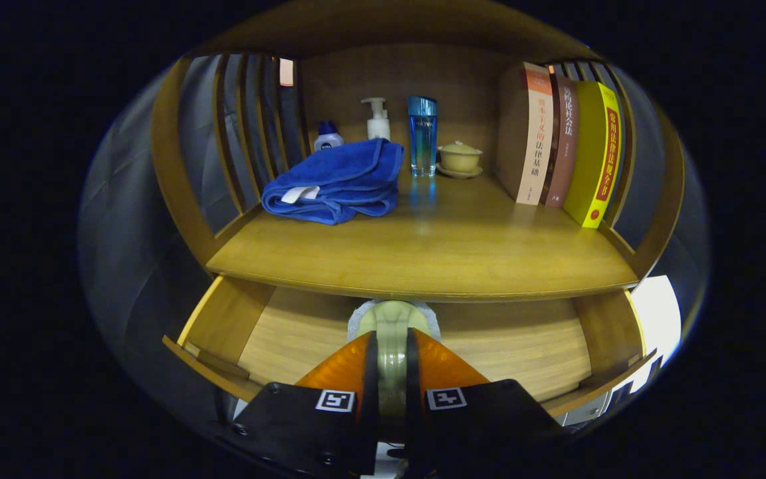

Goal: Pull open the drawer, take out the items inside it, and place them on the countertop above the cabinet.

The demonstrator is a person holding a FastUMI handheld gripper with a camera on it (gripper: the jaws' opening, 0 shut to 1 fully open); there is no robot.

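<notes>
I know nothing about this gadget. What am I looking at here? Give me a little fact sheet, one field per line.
gripper: gripper fingers closed on a pale green roll, over the open drawer
drawer: drawer pulled out, wooden bottom bare around the roll
countertop: countertop just above the drawer
on countertop, left: folded blue towel
behind towel: small bottle, pump bottle
middle: blue bottle, lidded cup on saucer
right: three upright books

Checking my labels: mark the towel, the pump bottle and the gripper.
towel (340, 179): gripper view, top fold.
pump bottle (378, 126): gripper view, its body behind the towel.
gripper (392, 352): gripper view, between fingers shut on a pale roll over the open drawer.
</notes>
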